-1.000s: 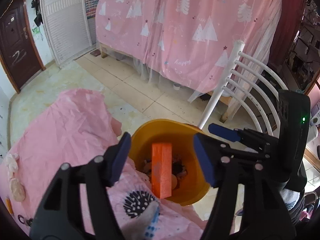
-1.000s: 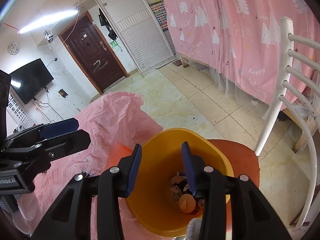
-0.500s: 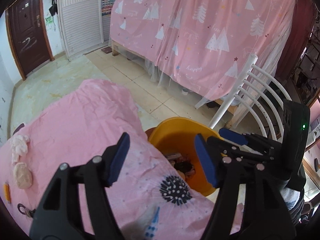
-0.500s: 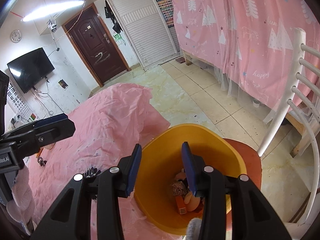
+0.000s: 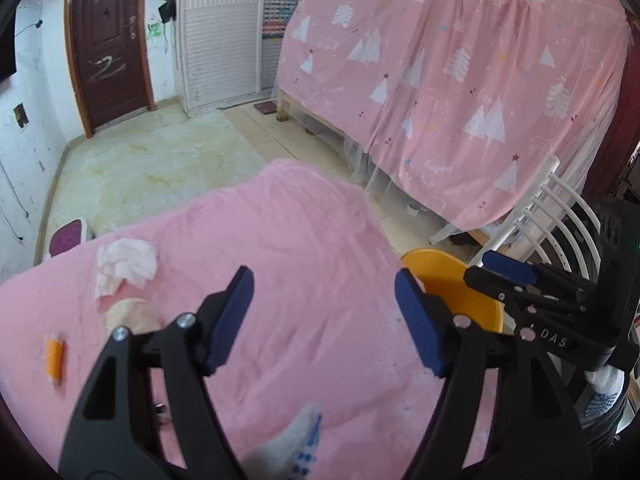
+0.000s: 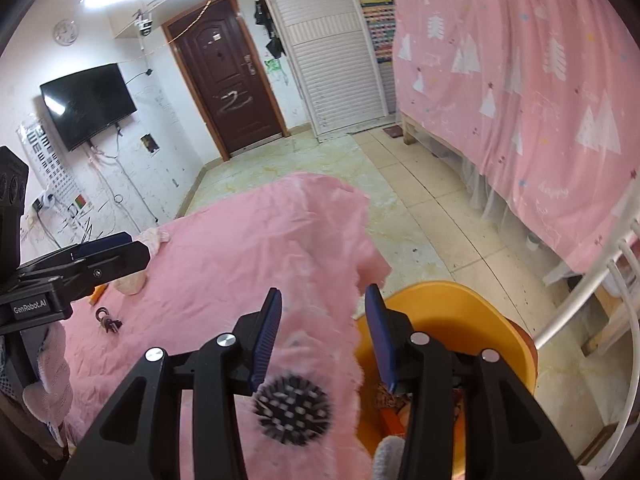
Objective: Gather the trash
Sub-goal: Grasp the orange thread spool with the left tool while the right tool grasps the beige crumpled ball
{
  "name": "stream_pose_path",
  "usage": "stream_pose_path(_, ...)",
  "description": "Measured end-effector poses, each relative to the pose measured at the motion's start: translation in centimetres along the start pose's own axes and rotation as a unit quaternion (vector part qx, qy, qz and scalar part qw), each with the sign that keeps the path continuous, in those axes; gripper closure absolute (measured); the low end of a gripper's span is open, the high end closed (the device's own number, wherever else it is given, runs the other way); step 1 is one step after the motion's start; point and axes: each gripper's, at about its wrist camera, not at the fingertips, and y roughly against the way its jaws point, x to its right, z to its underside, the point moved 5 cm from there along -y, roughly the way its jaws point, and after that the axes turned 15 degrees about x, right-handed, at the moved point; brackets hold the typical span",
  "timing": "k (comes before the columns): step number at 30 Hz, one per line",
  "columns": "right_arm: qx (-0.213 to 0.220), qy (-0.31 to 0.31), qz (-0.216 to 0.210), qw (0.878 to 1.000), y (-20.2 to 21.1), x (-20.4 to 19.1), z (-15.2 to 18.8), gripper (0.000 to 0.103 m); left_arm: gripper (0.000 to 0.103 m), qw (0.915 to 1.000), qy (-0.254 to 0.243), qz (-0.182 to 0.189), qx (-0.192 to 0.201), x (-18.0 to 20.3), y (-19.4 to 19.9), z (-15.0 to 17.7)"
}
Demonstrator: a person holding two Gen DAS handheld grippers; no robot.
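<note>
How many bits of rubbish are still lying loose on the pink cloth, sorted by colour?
White crumpled tissue: 1
Pale peach lump: 1
Small orange piece: 1
Dark metal bit: 1
Total: 4 on the pink cloth; the yellow bin holds more.

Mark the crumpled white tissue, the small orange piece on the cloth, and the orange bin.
crumpled white tissue [image 5: 127,261], left wrist view, middle of the wad.
small orange piece [image 5: 54,356], left wrist view, middle of its body.
orange bin [image 6: 476,312], right wrist view, inner far wall below the rim.
</note>
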Motion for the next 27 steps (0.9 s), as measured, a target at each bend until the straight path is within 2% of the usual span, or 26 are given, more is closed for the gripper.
stream_pose_path(18, -0.028, 0.085, -0.062, 0.994, -5.4, -13.5, -0.7, 0.06, 0.033, 0.9954, 0.039, -0.085, 0.017, -13.1, 5.6, 1.2)
stream_pose_path(27, -0.044, 0.121, -0.091, 0.988, -7.5, -19.8, 0.2, 0.059, 0.033, 0.9892, 0.047, -0.139, -0.002, -19.8, 6.8, 3.0)
